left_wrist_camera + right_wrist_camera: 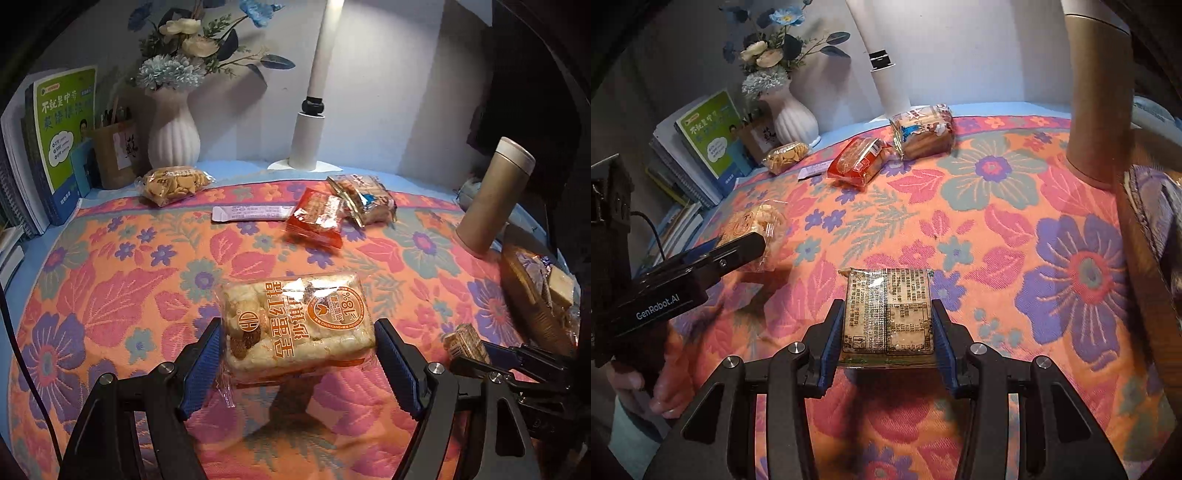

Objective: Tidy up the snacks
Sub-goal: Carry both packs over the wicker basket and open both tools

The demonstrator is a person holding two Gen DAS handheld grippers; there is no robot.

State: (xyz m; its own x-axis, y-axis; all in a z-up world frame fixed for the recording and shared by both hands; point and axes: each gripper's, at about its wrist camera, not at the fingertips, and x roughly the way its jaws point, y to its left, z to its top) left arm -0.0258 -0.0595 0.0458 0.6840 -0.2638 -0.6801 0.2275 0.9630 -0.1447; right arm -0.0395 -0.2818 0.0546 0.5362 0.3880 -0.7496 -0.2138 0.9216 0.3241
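My left gripper (pixel 299 354) is shut on a clear-wrapped rice cracker pack with orange print (pixel 295 325) and holds it above the floral cloth (pixel 110 295); the pack also shows in the right wrist view (pixel 757 229). My right gripper (pixel 888 332) is shut on a small flat packet with a printed label (pixel 888 314), also seen in the left wrist view (pixel 467 341). On the cloth lie a red packet (pixel 317 218), a wafer pack (pixel 365 199), a white sachet (pixel 251 213) and a bag of small biscuits (pixel 171 184).
A wooden basket (pixel 535 291) with packets stands at the right edge, beside a tan thermos (pixel 495 199). At the back are a white vase (pixel 173 129), a lamp base (pixel 306 140), a pencil holder (pixel 114 151) and books (pixel 55 140).
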